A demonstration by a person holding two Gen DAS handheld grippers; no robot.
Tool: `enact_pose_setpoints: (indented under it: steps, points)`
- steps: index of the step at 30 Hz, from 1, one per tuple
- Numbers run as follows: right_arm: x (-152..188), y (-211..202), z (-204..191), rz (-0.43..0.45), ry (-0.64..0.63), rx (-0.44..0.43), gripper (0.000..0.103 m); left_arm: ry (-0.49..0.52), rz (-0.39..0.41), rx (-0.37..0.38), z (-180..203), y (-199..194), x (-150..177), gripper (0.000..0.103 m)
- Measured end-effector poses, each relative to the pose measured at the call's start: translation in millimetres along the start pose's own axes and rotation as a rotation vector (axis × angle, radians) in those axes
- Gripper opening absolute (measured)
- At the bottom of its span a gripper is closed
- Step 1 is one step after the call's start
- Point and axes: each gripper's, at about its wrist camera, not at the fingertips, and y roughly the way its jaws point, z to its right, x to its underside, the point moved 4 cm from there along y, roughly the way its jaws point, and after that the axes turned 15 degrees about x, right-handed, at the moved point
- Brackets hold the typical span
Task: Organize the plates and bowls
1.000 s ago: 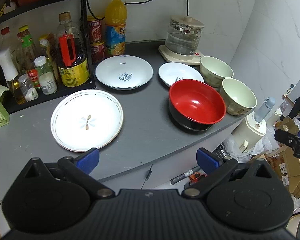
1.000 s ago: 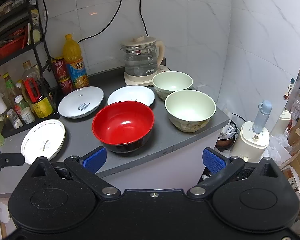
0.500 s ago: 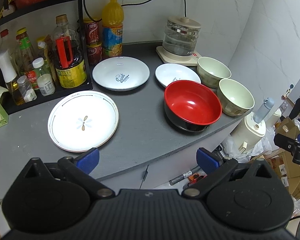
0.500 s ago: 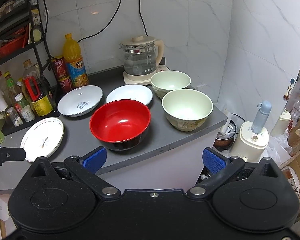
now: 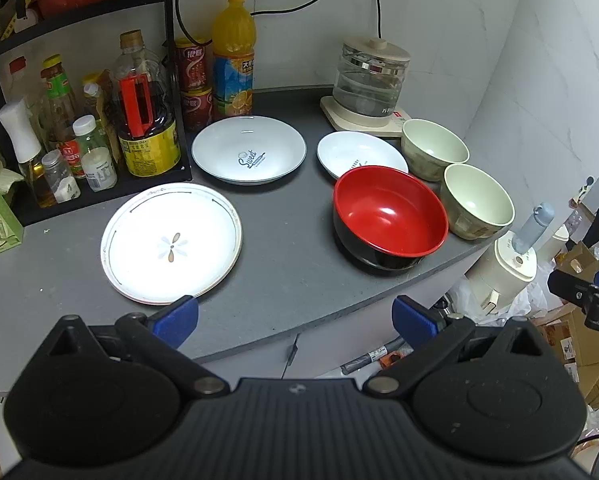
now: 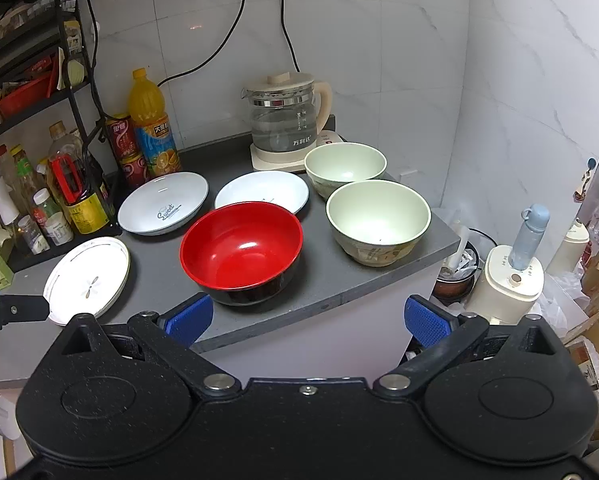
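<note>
Both hand-held grippers had drifted slightly left since a moment before, and the dishes sat where they were. On the dark grey counter (image 5: pixel 283 280), the flat white plate with a petal motif (image 5: pixel 171 242) lay nearest the left hand-held gripper (image 5: pixel 295 320), whose jaws stood wide apart, holding nothing. Beside it sat the red-and-black bowl (image 6: pixel 241 252), just before the right hand-held gripper (image 6: pixel 307 318), equally spread and empty. Behind were the white "Sweet" dish (image 5: pixel 249 154), a smaller white dish (image 5: pixel 359 154) and two pale green bowls (image 6: pixel 379 220).
</note>
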Motion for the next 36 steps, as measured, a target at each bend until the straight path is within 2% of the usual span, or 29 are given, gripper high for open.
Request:
enact_pose_setpoints:
  steps: [10,19,25,31,36]
  points:
    - [-11.4,6.1,7.6,0.01,-0.003,-0.016,0.103,-0.023,0.0,-0.018,14.8,5.5,-11.2,0.102]
    - [-22.0,17.7,17.7,0.004,0.03,0.005,0.103,0.013,-0.016,-0.009,29.9,20.8,-31.3,0.102]
    - [-30.6,36.2,29.3,-0.013,0.057,0.048,0.103,0.038,-0.036,0.022,37.2,44.6,-50.0,0.102]
    - [-40.8,64.0,35.7,-0.036,0.088,0.086,0.103,0.111,-0.069,0.091,50.9,84.4,-75.3,0.102]
    - [-50.4,87.7,39.3,-0.078,0.132,0.079,0.103,0.145,-0.083,0.149,60.7,117.5,-101.5,0.102]
